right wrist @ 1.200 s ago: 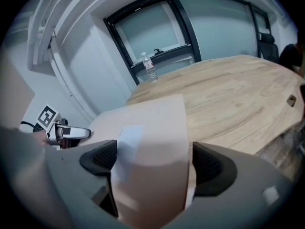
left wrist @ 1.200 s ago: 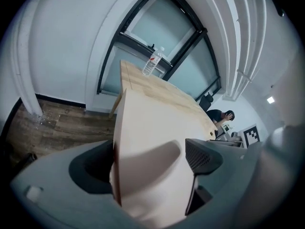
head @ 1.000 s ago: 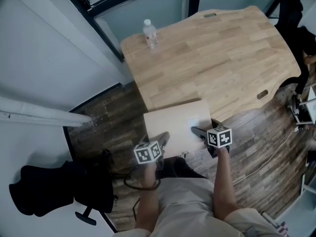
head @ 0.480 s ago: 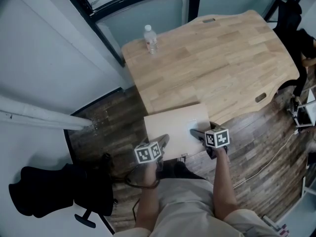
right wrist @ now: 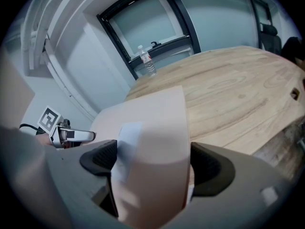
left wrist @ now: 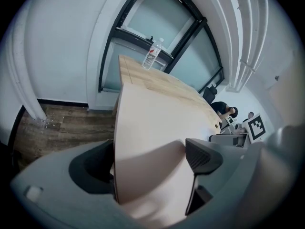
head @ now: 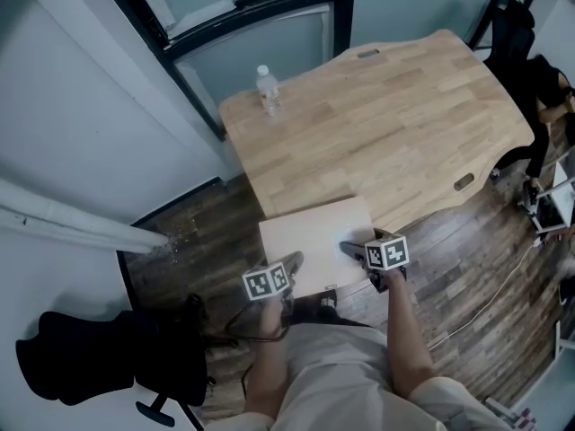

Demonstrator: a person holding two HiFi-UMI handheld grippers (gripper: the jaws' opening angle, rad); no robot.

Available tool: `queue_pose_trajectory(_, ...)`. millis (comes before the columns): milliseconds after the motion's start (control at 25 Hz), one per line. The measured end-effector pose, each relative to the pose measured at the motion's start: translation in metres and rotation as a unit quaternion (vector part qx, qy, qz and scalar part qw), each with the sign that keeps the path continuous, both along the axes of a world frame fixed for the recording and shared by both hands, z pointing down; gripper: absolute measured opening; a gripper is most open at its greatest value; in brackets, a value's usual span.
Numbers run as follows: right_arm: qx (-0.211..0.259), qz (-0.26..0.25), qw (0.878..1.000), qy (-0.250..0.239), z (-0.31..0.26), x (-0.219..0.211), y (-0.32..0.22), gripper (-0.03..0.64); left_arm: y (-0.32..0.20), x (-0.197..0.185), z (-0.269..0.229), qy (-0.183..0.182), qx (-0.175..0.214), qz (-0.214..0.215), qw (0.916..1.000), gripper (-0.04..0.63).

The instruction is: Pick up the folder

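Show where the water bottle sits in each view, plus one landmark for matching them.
Head view: water bottle upper centre-left, on the wooden table, at its far corner.
Left gripper view: water bottle at top centre, on the table's far end.
Right gripper view: water bottle upper centre-left, at the table's far edge.
Shared landmark: the black-framed glass panel behind it.

Pale beige folder (head: 313, 243), light wood-grain table (head: 395, 106), dark, seemingly streaked plank floor (head: 198, 224).
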State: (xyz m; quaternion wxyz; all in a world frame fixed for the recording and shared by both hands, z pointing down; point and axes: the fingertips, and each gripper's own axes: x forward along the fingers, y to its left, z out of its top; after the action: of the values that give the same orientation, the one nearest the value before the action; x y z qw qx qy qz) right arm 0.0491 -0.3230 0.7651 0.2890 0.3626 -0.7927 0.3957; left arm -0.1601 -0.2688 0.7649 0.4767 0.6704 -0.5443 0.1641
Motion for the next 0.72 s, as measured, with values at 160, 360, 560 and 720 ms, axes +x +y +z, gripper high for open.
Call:
queue_pose_trajectory(160, 0.007, 0.009, 1.0, 0.001, -0.002, 0.0, 0.007, 0.485, 0.003, 0.0, -0.003, -0.011, 0.005, 0.01, 0.9999, 0.459)
queue_pose_trajectory(360, 0.026, 0.015, 1.0, 0.002, -0.006, 0.0, 0.016, 0.485, 0.009, 0.0, -0.008, -0.018, 0.011, 0.015, 0.9997, 0.459)
queue_pose_trajectory(560, 0.044, 0.014, 0.999, 0.004, -0.014, 0.0, 0.018, 0.485, 0.011, -0.001, -0.015, -0.021, 0.024, 0.007, 0.9995, 0.459)
queue_pose_trajectory(720, 0.062, 0.021, 0.998, -0.001, -0.022, 0.0, 0.018, 0.485, 0.009, 0.0, -0.023, -0.029, 0.041, 0.006, 0.9987, 0.459)
